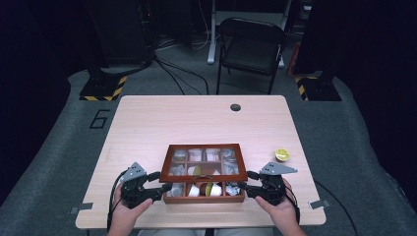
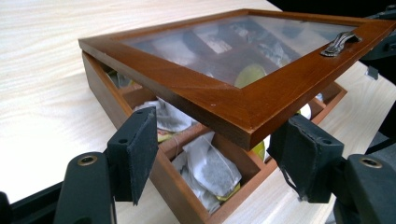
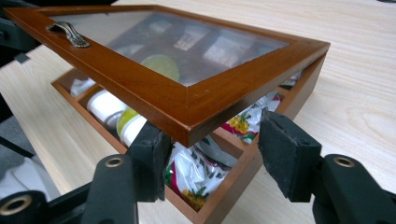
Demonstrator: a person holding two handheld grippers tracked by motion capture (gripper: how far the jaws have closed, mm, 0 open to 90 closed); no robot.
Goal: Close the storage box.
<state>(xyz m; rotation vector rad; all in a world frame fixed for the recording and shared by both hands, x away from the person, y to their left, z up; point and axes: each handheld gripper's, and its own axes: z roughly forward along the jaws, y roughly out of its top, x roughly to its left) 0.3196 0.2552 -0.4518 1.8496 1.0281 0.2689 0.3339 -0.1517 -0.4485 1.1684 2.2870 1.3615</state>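
Note:
A brown wooden tea box (image 1: pixel 204 199) sits at the table's near edge. Its glass-paned lid (image 1: pixel 169 158) is tilted up at the front, with a metal handle (image 2: pixel 340 43) on the front rail. My left gripper (image 1: pixel 161 181) is at the lid's front left corner and my right gripper (image 1: pixel 248 183) at the front right corner. In the left gripper view the lid corner (image 2: pixel 243 123) juts over the gap of my left gripper (image 2: pixel 215 149), pads just under its edges. The right gripper (image 3: pixel 212 144) stands the same way under its corner (image 3: pixel 189 121). Neither pair pinches the wood. Tea bags (image 2: pixel 210 168) fill the compartments.
Half a lemon (image 1: pixel 282 155) lies on the table right of the box. A cable hole (image 1: pixel 235 107) sits near the table's far edge. A folding chair (image 1: pixel 251 49) stands behind the table. Sachets (image 3: pixel 196 172) and white pods (image 3: pixel 105 107) lie in the front compartments.

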